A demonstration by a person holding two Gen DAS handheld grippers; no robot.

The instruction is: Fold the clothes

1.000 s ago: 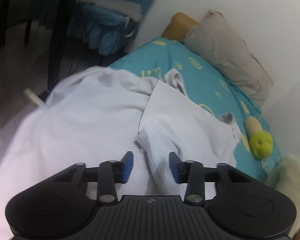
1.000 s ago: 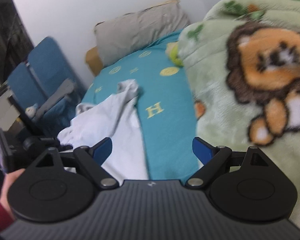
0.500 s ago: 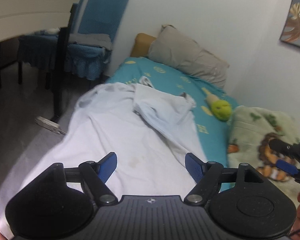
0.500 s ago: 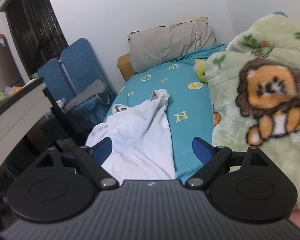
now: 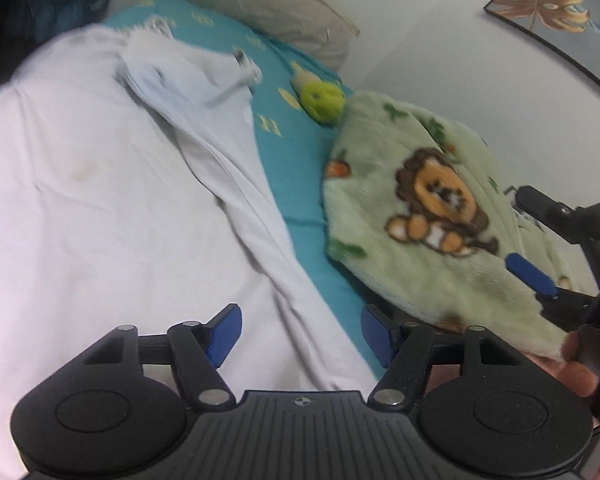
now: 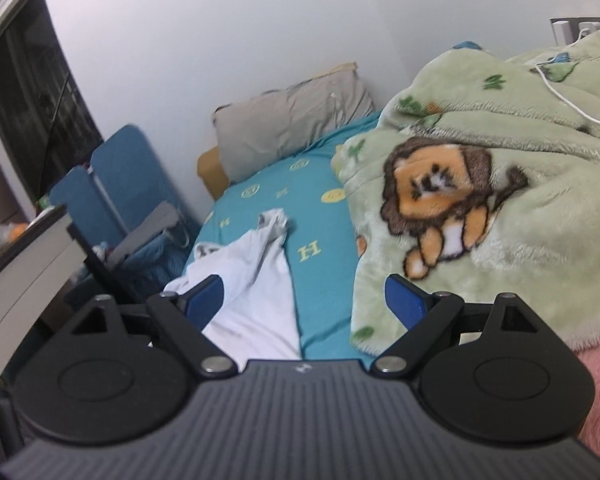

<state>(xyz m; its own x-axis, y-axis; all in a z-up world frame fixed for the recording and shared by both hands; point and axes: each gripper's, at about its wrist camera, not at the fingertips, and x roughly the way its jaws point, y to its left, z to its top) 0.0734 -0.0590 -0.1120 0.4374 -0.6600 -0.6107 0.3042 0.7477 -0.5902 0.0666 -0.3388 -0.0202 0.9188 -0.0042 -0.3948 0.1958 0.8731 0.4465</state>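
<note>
A white garment (image 5: 112, 184) lies spread and rumpled on the teal bed sheet (image 5: 300, 168), one sleeve folded across its top. It also shows in the right wrist view (image 6: 256, 280). My left gripper (image 5: 300, 334) is open and empty, just above the garment's near right edge. My right gripper (image 6: 304, 300) is open and empty, held over the bed's near end between the garment and the blanket. The right gripper also shows in the left wrist view (image 5: 540, 264) at the right.
A green lion-print blanket (image 6: 480, 208) is heaped on the right of the bed. A grey pillow (image 6: 292, 124) lies at the head by the wall. A green plush toy (image 5: 324, 100) sits beside the blanket. Blue chairs (image 6: 116, 200) and a desk (image 6: 20, 256) stand left.
My left gripper opened wide a second ago, then swung right and down over the garment's right edge. My right gripper rose and drew back, staying open.
</note>
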